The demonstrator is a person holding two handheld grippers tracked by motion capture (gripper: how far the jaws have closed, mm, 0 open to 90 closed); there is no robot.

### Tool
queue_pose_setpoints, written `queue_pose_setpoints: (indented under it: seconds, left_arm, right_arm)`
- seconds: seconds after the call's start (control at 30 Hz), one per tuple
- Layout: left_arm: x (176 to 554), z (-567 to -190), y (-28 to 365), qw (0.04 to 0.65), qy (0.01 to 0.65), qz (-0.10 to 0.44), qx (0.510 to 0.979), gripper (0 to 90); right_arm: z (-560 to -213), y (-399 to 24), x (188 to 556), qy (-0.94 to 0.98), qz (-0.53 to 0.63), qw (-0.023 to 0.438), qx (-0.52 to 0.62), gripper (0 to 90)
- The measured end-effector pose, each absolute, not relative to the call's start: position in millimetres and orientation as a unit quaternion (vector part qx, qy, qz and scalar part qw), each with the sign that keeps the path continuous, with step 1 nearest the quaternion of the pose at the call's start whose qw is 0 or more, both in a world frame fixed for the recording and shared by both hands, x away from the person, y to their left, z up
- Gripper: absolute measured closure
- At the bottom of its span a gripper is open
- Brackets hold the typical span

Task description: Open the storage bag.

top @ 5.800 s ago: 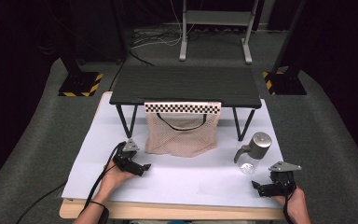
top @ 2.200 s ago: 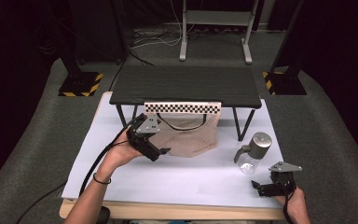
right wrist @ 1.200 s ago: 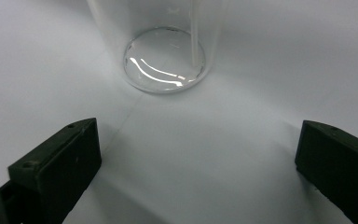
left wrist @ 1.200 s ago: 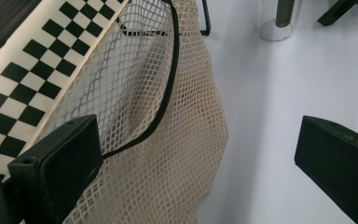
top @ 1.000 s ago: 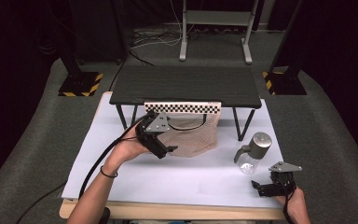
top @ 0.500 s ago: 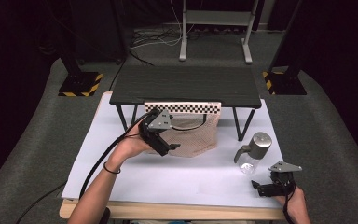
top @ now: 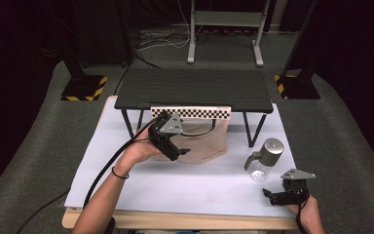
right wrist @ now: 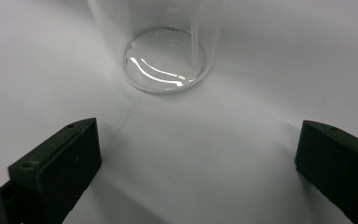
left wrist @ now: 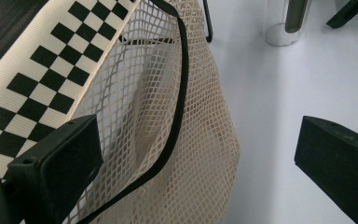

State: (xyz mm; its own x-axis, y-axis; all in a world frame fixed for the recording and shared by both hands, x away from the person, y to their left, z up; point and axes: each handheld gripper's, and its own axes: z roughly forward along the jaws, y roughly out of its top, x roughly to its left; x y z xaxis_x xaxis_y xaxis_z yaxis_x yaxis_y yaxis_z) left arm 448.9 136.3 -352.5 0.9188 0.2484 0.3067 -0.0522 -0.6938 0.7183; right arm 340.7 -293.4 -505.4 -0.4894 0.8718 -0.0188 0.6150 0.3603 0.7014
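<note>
left hand-held gripper (top: 175, 147): jaws wide, holding nothing, at beige mesh bag (left wrist: 168, 140) | its own view: soft diamond netting, checkered band (left wrist: 42, 70) | right hand-held gripper (top: 277, 197): jaws wide, empty | its own view: round, probably glass bottle (right wrist: 165, 60) base

White-topped table (top: 126, 195) on grey carpet (top: 39, 146). Dark surroundings beyond. Black stand bases with hazard stripes (top: 84, 87) at both sides; metal frame (top: 224, 29) and loose cables (top: 160, 41) behind.

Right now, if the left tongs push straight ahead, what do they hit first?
Most likely the beige mesh bag, hanging right ahead of the open left tongs; its black cord crosses that line. Depth is unclear.
</note>
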Motion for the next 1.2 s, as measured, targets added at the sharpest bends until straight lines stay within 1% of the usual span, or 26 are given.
queue_pose_setpoints:
  seconds: [0.53, 0.87, 1.2]
  left_arm:
    - [456.2, -362.0, 128.7, 0.369, 0.054, 0.2, 0.906, 0.2]
    - [457.4, -363.7, 126.6, 0.376, 0.053, 0.204, 0.902, 0.2]
    - [460.9, -372.9, 122.9, 0.357, 0.052, 0.213, 0.908, 0.6]
  right_arm:
    - [-505.4, -293.4, 340.6, 0.8, 0.323, 0.199, 0.464, 0.0]
    - [-505.4, -293.5, 340.7, 0.801, 0.323, 0.199, 0.464, 0.0]
    - [-505.4, -293.5, 340.6, 0.801, 0.323, 0.2, 0.464, 0.0]
